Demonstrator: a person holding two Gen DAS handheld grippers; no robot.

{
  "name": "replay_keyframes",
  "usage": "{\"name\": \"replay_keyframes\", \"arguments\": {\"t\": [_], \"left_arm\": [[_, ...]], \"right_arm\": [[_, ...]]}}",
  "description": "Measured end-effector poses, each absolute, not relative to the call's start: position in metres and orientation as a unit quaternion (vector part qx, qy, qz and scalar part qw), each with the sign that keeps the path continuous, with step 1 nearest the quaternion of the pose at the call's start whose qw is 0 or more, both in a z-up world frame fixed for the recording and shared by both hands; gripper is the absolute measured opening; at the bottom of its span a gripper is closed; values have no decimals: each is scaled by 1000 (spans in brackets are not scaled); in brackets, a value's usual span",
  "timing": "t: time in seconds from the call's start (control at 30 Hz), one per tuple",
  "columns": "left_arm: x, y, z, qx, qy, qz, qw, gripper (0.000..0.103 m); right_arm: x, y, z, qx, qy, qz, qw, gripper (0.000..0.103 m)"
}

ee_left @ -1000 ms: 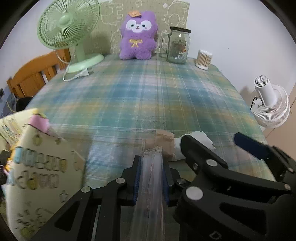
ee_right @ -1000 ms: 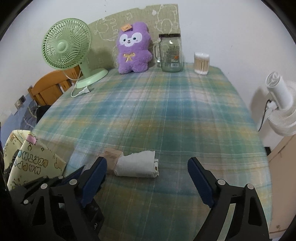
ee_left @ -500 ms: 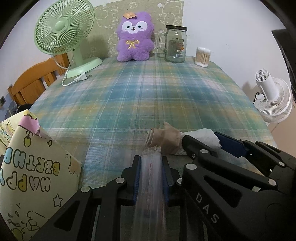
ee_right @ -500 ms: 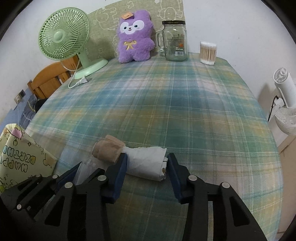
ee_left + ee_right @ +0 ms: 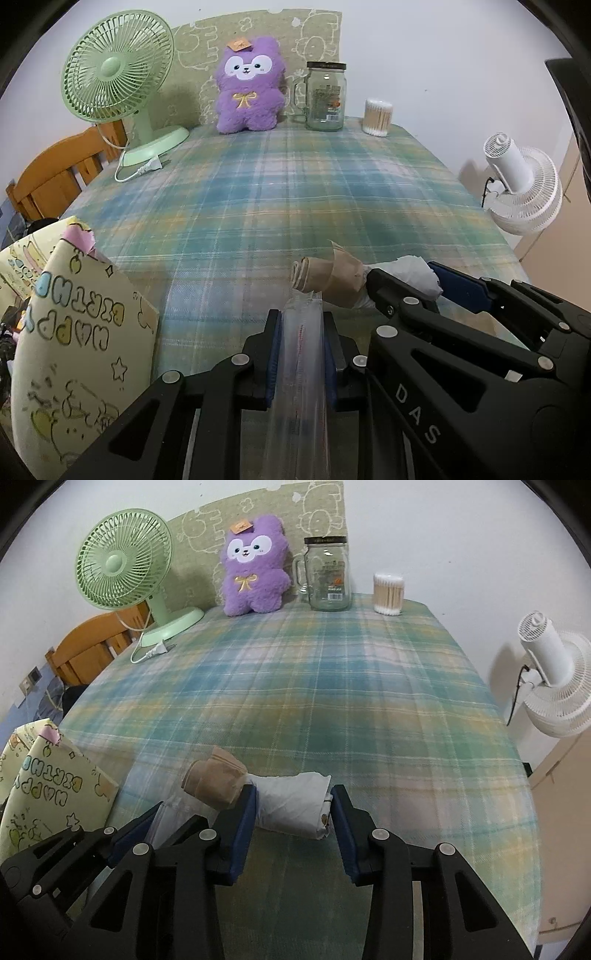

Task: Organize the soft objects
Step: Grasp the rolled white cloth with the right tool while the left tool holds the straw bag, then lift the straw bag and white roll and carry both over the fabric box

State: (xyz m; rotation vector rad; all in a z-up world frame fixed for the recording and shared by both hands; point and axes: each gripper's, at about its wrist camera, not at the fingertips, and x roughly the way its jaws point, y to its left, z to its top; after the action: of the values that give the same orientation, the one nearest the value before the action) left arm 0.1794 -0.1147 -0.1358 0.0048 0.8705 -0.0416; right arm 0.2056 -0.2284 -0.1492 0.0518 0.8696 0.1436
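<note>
Left gripper point(image 5: 301, 354) pinches one clear bag point(image 5: 300, 387); right gripper point(image 5: 293, 812) clasps one white roll point(image 5: 291, 808) (tan roll point(image 5: 214, 781) adjoining).

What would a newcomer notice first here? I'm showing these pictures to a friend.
Probably the purple plush toy at the table's far edge, between the green fan and the glass jar. Up close, the right claw grips a white rolled cloth, and the left claw pinches a clear plastic bag.
</note>
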Motion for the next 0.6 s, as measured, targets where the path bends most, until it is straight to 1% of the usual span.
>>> {"name": "replay_keyframes", "arguments": {"t": [0.6], "left_arm": [[143,-130,-108,12,394,-48,918,19]], "right_arm": [[157,-244,-118,32,392,31,919,44]]}}
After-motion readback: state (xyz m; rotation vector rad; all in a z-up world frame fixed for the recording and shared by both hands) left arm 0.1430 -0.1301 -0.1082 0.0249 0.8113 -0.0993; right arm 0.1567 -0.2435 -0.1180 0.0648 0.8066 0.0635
